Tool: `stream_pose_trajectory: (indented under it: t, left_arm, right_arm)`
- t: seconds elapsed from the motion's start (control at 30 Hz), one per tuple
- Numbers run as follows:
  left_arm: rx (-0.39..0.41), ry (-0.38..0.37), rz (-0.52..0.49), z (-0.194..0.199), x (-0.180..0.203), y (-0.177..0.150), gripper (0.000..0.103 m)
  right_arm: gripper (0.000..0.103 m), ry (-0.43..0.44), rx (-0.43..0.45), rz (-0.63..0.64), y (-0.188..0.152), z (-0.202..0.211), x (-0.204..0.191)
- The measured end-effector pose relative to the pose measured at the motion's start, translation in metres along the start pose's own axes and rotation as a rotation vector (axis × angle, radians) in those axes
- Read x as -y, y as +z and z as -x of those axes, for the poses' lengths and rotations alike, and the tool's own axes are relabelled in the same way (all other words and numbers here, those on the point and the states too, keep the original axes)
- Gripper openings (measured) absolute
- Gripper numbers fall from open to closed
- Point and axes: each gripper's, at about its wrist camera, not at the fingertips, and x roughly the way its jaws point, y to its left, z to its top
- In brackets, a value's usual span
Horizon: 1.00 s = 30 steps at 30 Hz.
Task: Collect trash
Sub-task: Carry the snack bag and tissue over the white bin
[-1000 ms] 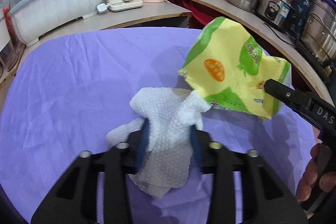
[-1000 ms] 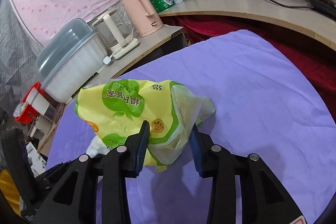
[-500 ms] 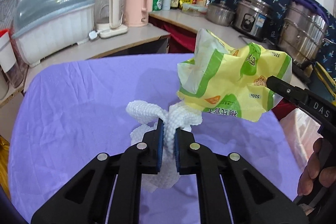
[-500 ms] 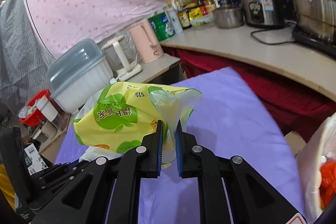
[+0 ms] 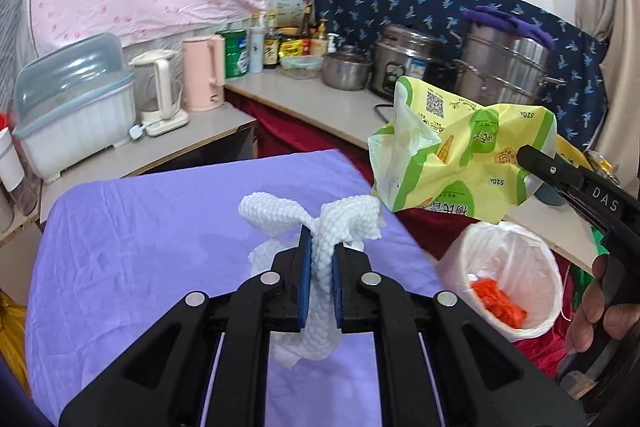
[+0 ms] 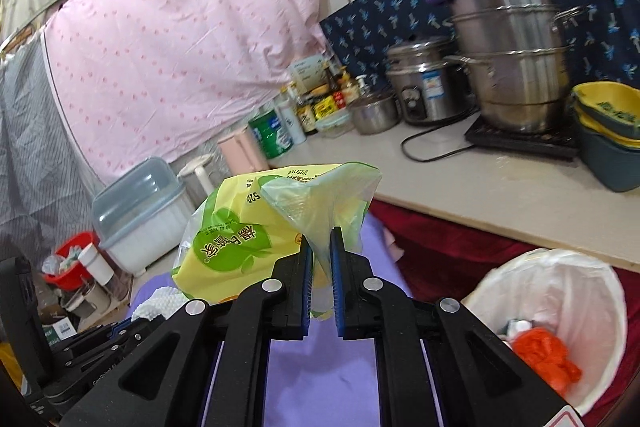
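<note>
My left gripper (image 5: 321, 254) is shut on a white paper towel (image 5: 316, 227) and holds it above the purple table (image 5: 140, 251). My right gripper (image 6: 321, 254) is shut on a crumpled yellow-green snack bag (image 6: 248, 243), lifted in the air; the bag also shows in the left wrist view (image 5: 460, 155), to the right of the towel. A white-lined trash bin (image 5: 500, 267) with orange trash inside stands on the floor past the table's right edge, below the bag; it also shows in the right wrist view (image 6: 560, 307) at lower right.
A counter (image 5: 340, 107) with pots, bottles and a rice cooker runs behind and to the right. A pink kettle (image 5: 200, 75), a clear kettle and a dish box (image 5: 76, 107) stand on a side shelf at the left. Yellow basins (image 6: 608, 115) sit on the counter.
Both grippers closed on their items, then lifted them off the table and swung right toward the trash bin, which has come into view.
</note>
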Motion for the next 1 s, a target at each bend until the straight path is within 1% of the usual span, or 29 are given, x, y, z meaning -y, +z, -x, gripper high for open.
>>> stream_pose_trajectory:
  t: [0.23,0.5,0.7,1.0]
  left_arm:
    - [0.004,-0.059,-0.046,0.010,0.060,0.001,0.009]
    - [-0.009,-0.126,-0.115,0.009,0.128,-0.010,0.009]
    - [-0.029,-0.175,-0.149,0.003,0.169,-0.019,0.009]
    - [-0.082,-0.221,-0.194,-0.018,0.216,-0.037,0.009]
  right_arm:
    - [0.009,-0.044,0.054,-0.039,0.010,0.051,0.050]
    - [0.009,-0.114,0.083,-0.084,0.007,0.095,0.108]
    - [0.009,-0.160,0.096,-0.109,0.004,0.116,0.142]
    - [0.009,-0.219,0.088,-0.154,-0.013,0.127,0.185]
